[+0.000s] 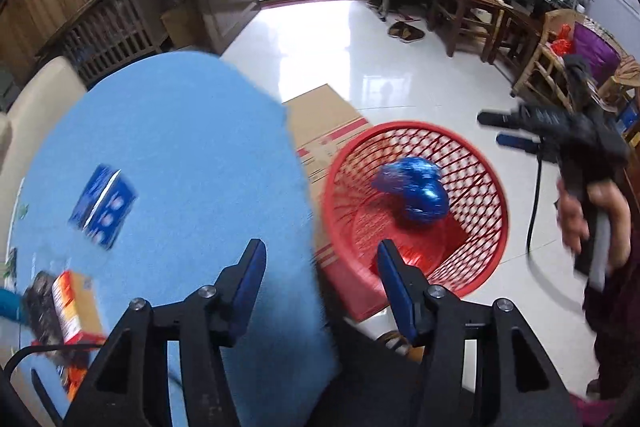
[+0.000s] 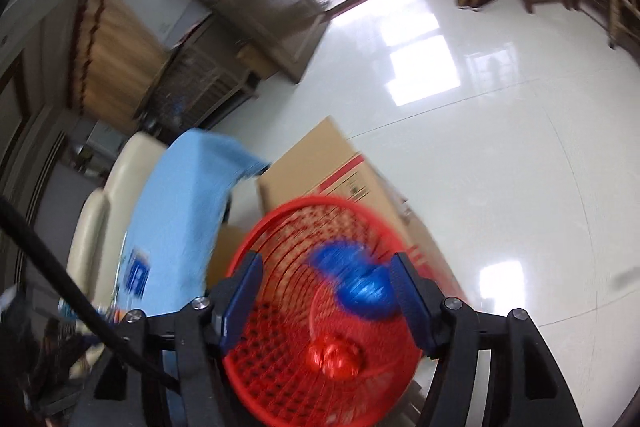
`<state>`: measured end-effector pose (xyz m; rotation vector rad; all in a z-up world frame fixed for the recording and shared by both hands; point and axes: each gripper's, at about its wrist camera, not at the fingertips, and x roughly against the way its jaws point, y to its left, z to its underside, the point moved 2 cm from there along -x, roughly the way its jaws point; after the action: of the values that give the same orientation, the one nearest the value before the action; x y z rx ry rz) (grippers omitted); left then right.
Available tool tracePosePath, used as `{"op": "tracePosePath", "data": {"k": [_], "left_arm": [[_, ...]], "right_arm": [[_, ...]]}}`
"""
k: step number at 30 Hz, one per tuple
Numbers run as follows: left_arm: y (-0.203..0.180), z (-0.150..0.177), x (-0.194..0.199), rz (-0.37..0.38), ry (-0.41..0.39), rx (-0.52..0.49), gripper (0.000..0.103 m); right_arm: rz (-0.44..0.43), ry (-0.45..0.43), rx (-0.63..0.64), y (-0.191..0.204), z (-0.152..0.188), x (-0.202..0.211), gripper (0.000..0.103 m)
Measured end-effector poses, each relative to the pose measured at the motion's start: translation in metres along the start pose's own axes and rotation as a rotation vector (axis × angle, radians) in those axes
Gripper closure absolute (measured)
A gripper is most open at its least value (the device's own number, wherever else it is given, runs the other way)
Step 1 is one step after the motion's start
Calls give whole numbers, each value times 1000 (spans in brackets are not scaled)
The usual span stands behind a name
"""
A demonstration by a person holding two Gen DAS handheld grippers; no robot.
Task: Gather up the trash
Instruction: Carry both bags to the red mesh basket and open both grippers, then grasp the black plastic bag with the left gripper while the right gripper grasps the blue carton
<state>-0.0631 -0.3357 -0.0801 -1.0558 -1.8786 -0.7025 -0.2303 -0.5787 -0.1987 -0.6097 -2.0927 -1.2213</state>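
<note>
Glossy tiled floor [image 2: 500,155]; red basket [image 1: 416,207] holding blue wrapper [image 1: 412,193]. Left gripper [image 1: 320,267] and right gripper [image 2: 326,287] both apart, empty. At nine o'clock, blue box [image 1: 102,211] uncollected on blue table [image 1: 168,147]; hasty reach risks knocking it off.

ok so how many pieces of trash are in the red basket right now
2. A crumpled blue wrapper lies inside the red basket, and a shiny red wrapper sits nearer its bottom. The picture is blurred, so smaller bits could be hidden.

Nothing here can be read. The blue box [image 1: 103,211] on the table's [image 1: 180,131] left side and the orange box [image 1: 74,307] nearer both carry print, but it is blurred past reading.
</note>
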Motion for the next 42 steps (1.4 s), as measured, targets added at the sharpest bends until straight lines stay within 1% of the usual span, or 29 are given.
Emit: {"op": "tracePosePath", "data": {"k": [3,7,8,10,12,15,17,20,24,26,28,30,32,34,37,40,42], "left_arm": [[27,19,14,-38,-5,51,44],[73,49,44,-97,-31,157,44],[88,60,54,-128,-41,189,43],[109,76,68,-180,-54,234,42],[135,95,84,-224,-70,298,42],[173,124,105,-272,-86,404,40],[196,146,113,-308,-87,467,39],[221,167,117,-338,-79,545,39],[240,185,116,-344,-87,619,39],[247,187,115,-334,-98,640,39],[252,181,114,-323,-106,646,39],[255,172,111,-311,-121,646,35],[257,160,104,-300,-134,634,32],[258,150,97,-285,-130,623,32],[261,136,80,-245,-120,622,32],[265,124,65,-204,-115,633,31],[267,115,59,-199,-118,632,31]], "right_arm": [[33,8,-62,-13,-17,-22,34],[98,36,-79,-20,-36,-58,34],[102,53,-89,-21,-38,-67,34],[81,94,-102,-18,-38,-82,34],[63,125,-85,-9,-30,-89,34],[97,136,-20,9,-14,-90,33],[97,156,16,19,0,-89,33],[99,196,50,28,25,-88,33],[116,214,79,36,51,-78,33],[137,212,86,38,52,-71,33],[205,152,109,46,41,-59,33],[225,82,123,59,25,-42,33],[194,41,147,78,13,-29,32],[136,35,187,108,6,-21,33],[48,90,237,152,8,-27,33],[-49,202,296,207,25,-50,33],[-93,273,323,241,40,-71,33]]}}
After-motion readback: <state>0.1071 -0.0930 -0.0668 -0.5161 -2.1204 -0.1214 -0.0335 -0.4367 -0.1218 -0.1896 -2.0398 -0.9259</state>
